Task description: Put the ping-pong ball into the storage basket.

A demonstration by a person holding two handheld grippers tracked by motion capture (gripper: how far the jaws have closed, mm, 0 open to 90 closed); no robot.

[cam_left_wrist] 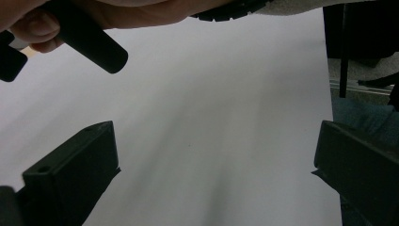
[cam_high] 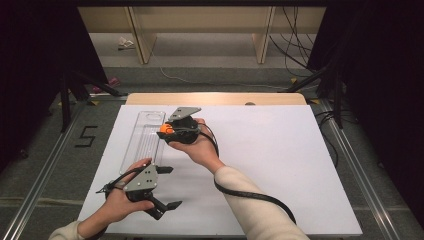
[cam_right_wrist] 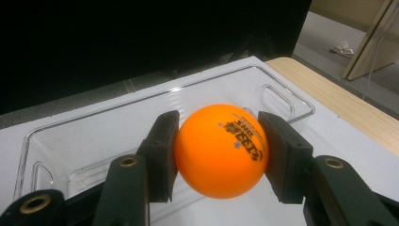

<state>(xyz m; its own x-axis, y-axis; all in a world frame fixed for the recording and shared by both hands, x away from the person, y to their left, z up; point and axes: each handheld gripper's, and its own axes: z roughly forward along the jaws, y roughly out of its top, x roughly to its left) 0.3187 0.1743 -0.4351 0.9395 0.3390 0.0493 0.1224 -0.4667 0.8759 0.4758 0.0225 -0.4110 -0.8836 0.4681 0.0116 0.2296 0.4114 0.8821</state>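
An orange table-tennis ball (cam_right_wrist: 221,149), smooth and round with small dark print and stars on its upper right side, sits clamped between the two black pads of the right gripper (cam_right_wrist: 219,155), held off the surface. It hangs over the clear plastic tray (cam_right_wrist: 94,141), a long shallow tray with slot handles that lies lengthwise near the table's left edge toward the far left corner.

Recording lab or test bay. White-covered table (cam_high: 280,165) stands inside metal floor rails (cam_high: 40,170); black curtains (cam_high: 30,60) at 9 and 3 o'clock; loose cables (cam_high: 295,45) at 1 o'clock; floor number (cam_high: 86,136) at 9.
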